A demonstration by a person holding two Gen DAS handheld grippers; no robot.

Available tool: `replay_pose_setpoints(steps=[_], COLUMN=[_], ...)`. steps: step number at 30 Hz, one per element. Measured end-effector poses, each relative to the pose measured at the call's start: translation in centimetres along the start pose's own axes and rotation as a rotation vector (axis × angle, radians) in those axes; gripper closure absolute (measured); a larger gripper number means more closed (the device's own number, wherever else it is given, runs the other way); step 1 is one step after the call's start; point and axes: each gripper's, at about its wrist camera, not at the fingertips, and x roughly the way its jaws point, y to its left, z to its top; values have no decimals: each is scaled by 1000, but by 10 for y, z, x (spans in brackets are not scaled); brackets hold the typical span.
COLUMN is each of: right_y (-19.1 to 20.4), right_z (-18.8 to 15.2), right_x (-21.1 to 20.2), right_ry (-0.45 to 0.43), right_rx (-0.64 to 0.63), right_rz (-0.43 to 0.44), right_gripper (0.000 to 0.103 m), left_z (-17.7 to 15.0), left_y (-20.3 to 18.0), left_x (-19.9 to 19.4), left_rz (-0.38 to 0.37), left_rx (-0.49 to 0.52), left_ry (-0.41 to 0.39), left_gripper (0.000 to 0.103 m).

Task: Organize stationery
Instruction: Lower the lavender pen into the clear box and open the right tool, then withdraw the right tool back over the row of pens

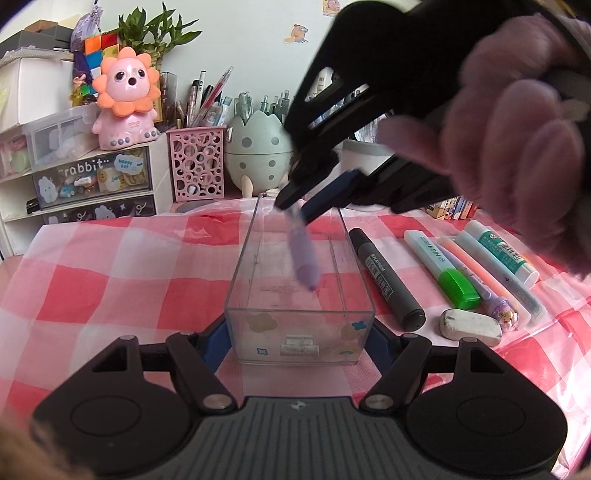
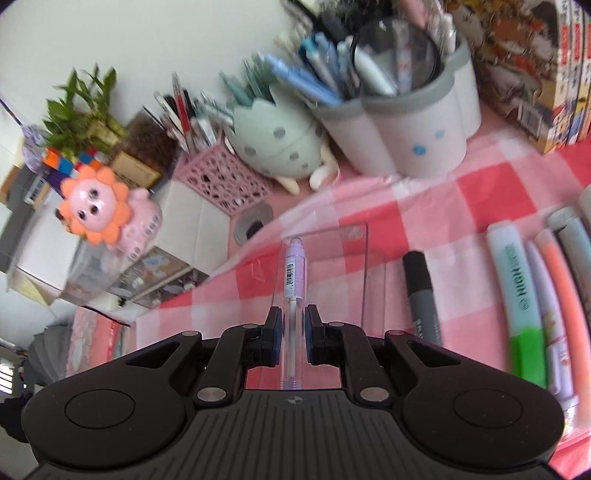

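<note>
Lilac pen hung over the clear box

Your right gripper (image 2: 293,325) clamped a slim lilac pen (image 2: 293,273) above the clear plastic box (image 1: 299,295), which your left gripper (image 1: 297,341) squeezed by its near end on the checked surface (image 1: 110,288); beside it lay a black marker (image 1: 384,277), a green-capped highlighter (image 1: 443,269) and a smudged eraser (image 1: 471,326).

Place: a home study corner
Desk: pink-checked cloth (image 1: 110,280)
Signs: lion figure (image 1: 125,99), crowded pen holders (image 2: 406,122), "rabbit" drawers (image 1: 92,177), bamboo plant (image 1: 155,33), wall stickers (image 1: 297,34)
</note>
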Motion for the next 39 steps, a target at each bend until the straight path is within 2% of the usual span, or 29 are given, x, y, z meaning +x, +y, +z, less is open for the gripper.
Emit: replay_pose_setpoints(steps=[4,7,14,23,28,30,39], right_y=[7,11,11,2,1,0,-17], right_z=[1,2,1,-1,-5,-7,-13], right_x=[18,23,27,11,-8,-17,-55], right_ry=[18,-3,-2,7,-7,-18,-98], right_rx=[14,19,48,45,3,-19,-111], right_rz=[-48,-73,-50,10,45,48,12], right_gripper=[93,93,90,66,58,51,38], left_z=[0,0,0,0,0,0,0], left_y=[0,1,0,0,-1,-1,0], left_x=[0,0,-1,-1,-1,-1,0], left_rz=[-4,-6,-7,-6,-7,-8,-8], left_rx=[-7,-11,-19,-21,-23,-26,-30], left_ry=[-1,-2,-3,-3,-3,-3,1], left_gripper=[55,55,54,54,54,54,54])
